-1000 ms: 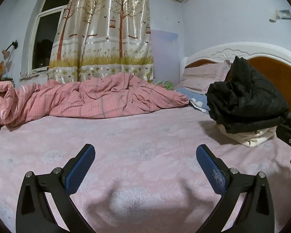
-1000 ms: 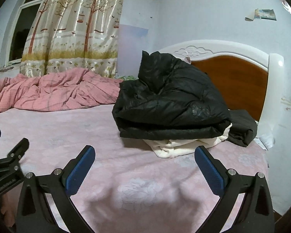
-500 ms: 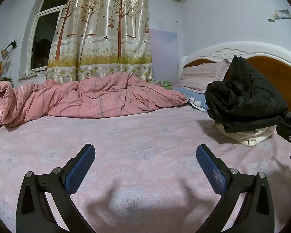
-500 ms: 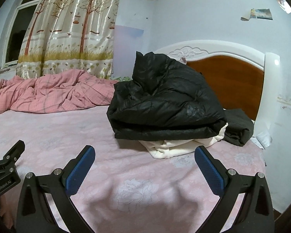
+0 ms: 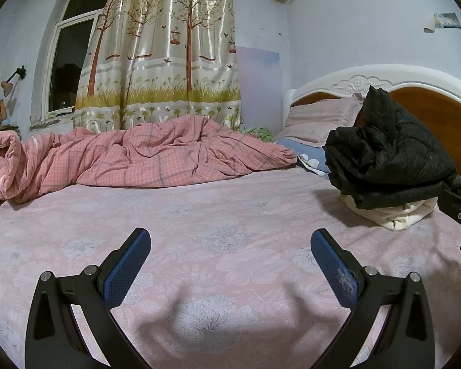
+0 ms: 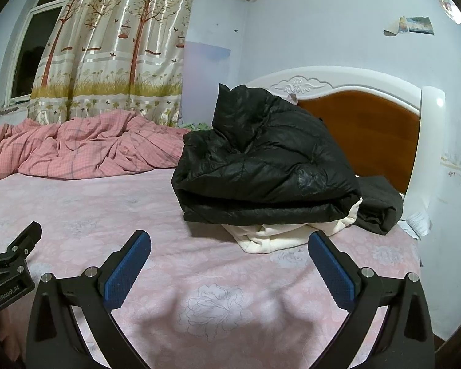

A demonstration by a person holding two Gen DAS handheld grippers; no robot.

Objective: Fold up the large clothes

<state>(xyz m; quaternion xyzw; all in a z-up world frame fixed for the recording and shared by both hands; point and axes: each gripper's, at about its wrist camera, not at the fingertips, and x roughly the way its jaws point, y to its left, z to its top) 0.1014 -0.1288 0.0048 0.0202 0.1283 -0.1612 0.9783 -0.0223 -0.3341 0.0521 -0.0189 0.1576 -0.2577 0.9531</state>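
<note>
While both tongs, left (image 5: 230,264) and right (image 6: 229,263), hang spread apart and empty over the bare pink bed (image 6: 123,215), the black jacket (image 6: 261,166) sits folded on white clothes (image 6: 279,233) near the headboard (image 6: 362,129), so little seems left.

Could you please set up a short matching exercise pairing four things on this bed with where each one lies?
Things:
1. puffy black quilted jacket
2. cream white folded garment
3. crumpled pink checked duvet
4. mauve pillow

Places:
A. leaning against the headboard
B. on top of the clothes stack
C. bunched along the bed's far side, below the curtain
D. bottom of the stack, on the sheet

Pairs: 1-B, 2-D, 3-C, 4-A
</note>
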